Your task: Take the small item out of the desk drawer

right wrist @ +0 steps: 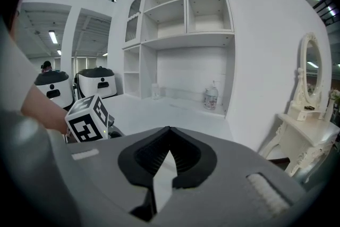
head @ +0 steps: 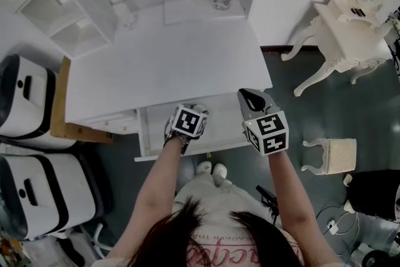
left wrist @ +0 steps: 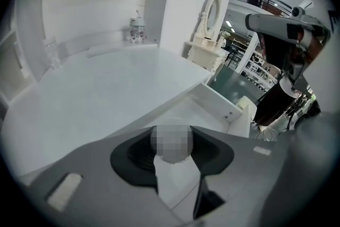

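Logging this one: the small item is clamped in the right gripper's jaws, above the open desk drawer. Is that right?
No. The small item is clamped in the left gripper, not the right, as the left gripper view shows; the right gripper is shut on nothing. The drawer is open.

Ornate vanity (head: 340,25) right; stool (head: 334,156) near it; 2 white units (head: 25,97) left.

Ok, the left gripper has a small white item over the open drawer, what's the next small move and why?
Probably carry the left gripper forward and set the small white item on the desktop: the jaws grip it above the open drawer, so it is already out, and bare desktop lies just ahead.
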Tool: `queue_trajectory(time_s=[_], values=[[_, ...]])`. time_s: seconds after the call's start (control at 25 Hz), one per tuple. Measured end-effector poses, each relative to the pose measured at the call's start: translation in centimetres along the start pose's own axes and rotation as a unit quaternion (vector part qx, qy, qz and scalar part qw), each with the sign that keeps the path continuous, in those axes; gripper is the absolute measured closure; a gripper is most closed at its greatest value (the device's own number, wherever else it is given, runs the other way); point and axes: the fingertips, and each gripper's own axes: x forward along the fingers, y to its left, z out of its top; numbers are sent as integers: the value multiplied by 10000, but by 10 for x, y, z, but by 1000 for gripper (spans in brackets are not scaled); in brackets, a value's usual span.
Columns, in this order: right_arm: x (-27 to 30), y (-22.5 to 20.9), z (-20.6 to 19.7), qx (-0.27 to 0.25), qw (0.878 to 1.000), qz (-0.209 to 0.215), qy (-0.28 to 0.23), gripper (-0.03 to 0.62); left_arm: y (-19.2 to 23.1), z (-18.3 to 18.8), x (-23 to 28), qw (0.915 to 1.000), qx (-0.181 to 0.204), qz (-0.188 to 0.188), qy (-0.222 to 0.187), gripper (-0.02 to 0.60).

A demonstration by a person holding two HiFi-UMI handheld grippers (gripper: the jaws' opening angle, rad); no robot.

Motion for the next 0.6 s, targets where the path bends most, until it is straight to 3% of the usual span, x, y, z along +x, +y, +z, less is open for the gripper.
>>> queue_trajectory(time_s=[0.6], values=[[-9, 6, 34, -62, 9991, 47, -410, 591, 3, 47, -52, 9974, 154, 219, -668, 391]])
